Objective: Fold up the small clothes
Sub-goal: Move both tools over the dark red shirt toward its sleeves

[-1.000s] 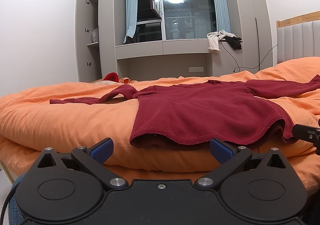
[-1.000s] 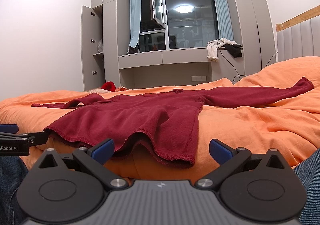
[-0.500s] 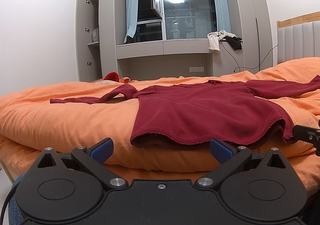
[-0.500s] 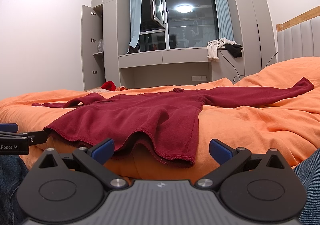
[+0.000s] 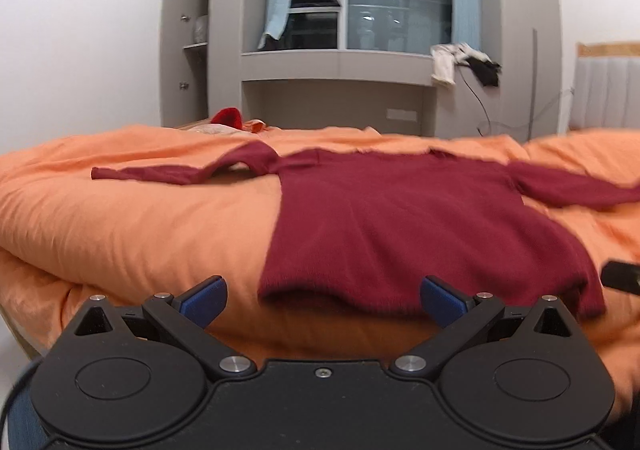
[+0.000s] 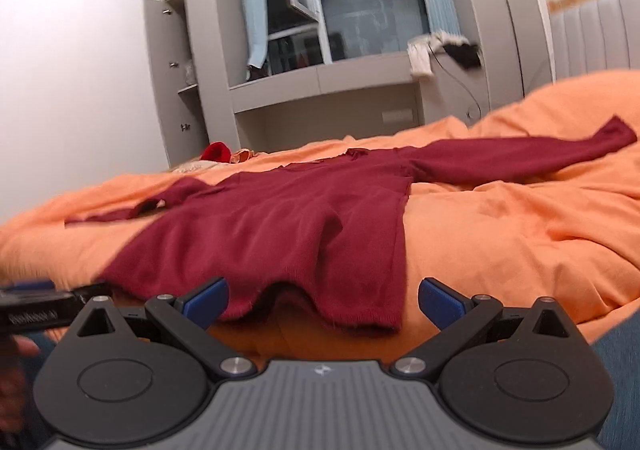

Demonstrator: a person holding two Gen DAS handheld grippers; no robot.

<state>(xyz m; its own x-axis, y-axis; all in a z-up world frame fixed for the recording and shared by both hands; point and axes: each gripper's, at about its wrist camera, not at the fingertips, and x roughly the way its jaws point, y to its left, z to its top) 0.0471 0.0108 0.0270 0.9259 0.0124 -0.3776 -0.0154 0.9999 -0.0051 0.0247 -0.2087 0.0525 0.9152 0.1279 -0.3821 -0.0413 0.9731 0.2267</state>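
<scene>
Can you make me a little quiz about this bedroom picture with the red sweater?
1. True or false: the sweater lies spread out on the orange blanket.
2. Is the left gripper A) open or B) shut on the hem?
3. What is the right gripper holding?

Key: 1 true. 2 A. 3 Nothing; it is open just short of the hem.
</scene>
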